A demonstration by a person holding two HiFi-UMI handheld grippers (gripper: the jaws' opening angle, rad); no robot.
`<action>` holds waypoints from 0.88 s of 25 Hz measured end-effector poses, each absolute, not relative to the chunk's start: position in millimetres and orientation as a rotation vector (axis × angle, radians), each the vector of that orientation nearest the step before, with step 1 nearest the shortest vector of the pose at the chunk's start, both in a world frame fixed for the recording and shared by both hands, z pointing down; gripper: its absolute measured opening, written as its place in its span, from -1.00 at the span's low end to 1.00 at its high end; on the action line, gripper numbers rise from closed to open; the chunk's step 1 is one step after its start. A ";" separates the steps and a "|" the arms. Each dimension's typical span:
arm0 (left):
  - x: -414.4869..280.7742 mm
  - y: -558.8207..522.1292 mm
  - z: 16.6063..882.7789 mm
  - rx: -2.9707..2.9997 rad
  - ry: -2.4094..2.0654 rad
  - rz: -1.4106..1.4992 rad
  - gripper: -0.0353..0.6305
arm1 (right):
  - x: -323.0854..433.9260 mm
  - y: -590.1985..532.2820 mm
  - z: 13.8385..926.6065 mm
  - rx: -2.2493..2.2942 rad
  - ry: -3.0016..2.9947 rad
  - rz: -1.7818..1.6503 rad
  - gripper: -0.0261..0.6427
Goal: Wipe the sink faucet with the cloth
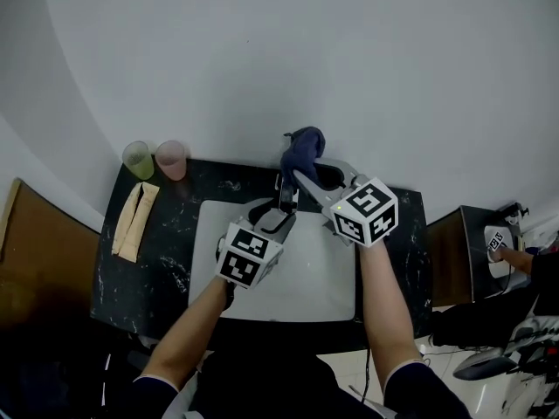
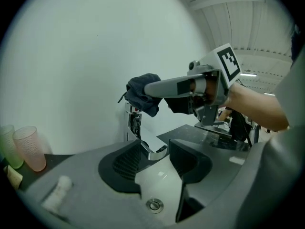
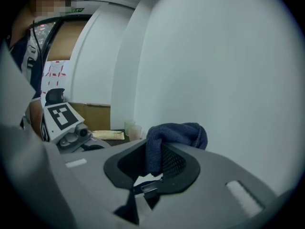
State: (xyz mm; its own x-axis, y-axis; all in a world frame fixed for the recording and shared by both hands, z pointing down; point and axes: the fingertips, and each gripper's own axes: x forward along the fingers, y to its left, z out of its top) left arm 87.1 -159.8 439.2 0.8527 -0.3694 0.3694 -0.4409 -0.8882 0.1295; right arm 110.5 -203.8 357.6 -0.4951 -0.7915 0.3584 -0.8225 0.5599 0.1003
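The soft, light cloth (image 3: 176, 133) is pinched by one fold in the right gripper (image 3: 155, 168), seemingly securely, bunching past its tips. The left gripper (image 2: 155, 152) stands spread and empty, with the faucet (image 2: 135, 124) just ahead.

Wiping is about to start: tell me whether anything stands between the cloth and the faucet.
Nothing visible does. The cloth, pinched in the right gripper, hangs at the top of the faucet; the left gripper, fingers open, sits lower by the spout.
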 end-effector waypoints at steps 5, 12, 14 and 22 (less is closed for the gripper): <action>89.3 -164.1 443.1 2.835 -0.643 0.549 -0.32 | 121.1 -232.2 359.8 1.274 -2.414 0.133 -0.72; 89.3 -162.6 445.1 2.826 -0.639 0.549 -0.32 | 141.6 -265.7 362.6 1.381 -2.410 0.159 -0.72; 88.7 -163.3 445.1 2.824 -0.641 0.555 -0.32 | 146.1 -269.2 362.4 1.431 -2.428 0.169 -0.72; 87.5 -164.0 446.7 2.813 -0.657 0.573 -0.32 | 175.3 -248.9 366.3 1.714 -2.547 0.267 -0.73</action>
